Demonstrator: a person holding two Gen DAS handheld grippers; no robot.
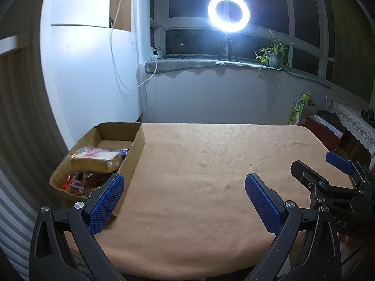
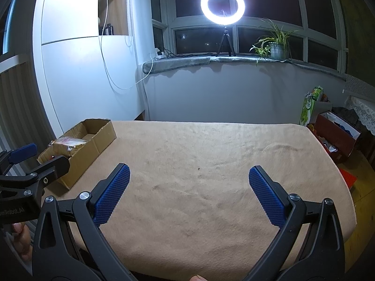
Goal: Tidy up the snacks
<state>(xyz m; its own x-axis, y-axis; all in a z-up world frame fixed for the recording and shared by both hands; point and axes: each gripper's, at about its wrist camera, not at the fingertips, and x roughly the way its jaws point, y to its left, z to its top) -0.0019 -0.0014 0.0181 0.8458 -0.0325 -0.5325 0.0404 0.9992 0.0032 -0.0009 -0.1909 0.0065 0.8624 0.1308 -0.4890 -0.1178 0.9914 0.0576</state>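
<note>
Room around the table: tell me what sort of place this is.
Probably a room in a home, at night: a bay window with a potted plant on its sill, a ring light, and a cloth-covered table bearing a cardboard box of snacks.

Table (image 2: pixel 211 164), tan cloth: broad bare surface from the near edge to the far edge, open to passage throughout. Cardboard box (image 1: pixel 138 145): upright walls at the far left corner, open at the top; its near half is filled by a wrapped bread loaf (image 1: pixel 98 161) and snack packets (image 1: pixel 77 185), its far half shows bare floor. Left gripper (image 1: pixel 185 201) and right gripper (image 2: pixel 189 194): both spread wide and holding nothing, side by side above the near edge. Wall beyond the far edge.
</note>
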